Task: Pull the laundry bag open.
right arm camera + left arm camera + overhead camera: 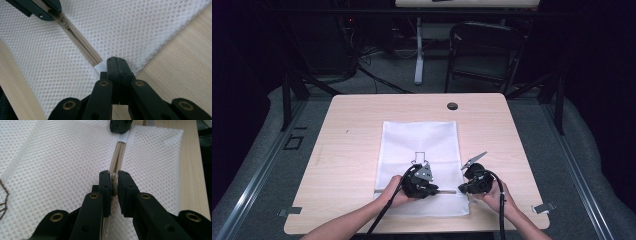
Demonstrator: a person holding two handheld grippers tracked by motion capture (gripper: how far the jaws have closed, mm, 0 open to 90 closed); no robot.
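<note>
Evidently the work in hand is running the zip of a white mesh laundry bag (419, 150) that lies flat on the pale wooden table (347, 150), near the person's edge, its long axis running away from the person and its zipped end nearest them. The beige zipper (82, 45) crosses that near end from side to side, at right angles to the bag's length. The left gripper (113, 185) has its jaws closed almost together on the small zipper pull (114, 183), which stands between the pads with only a thin gap either side; the zipper teeth stretch ahead of it toward the other gripper. The right gripper (117, 66) has its jaws fully pressed together on the white fabric tab (100, 66) at the zipper's end, close to the bag's corner where mesh meets bare table. Held this way, the right gripper seems to anchor the bag and keep the zipper line taut, so that the left can slide the pull along without the soft mesh bunching. In the high view both grippers sit over the near end, the left gripper (432, 187) facing the right gripper (459, 190) along the zipper.
</note>
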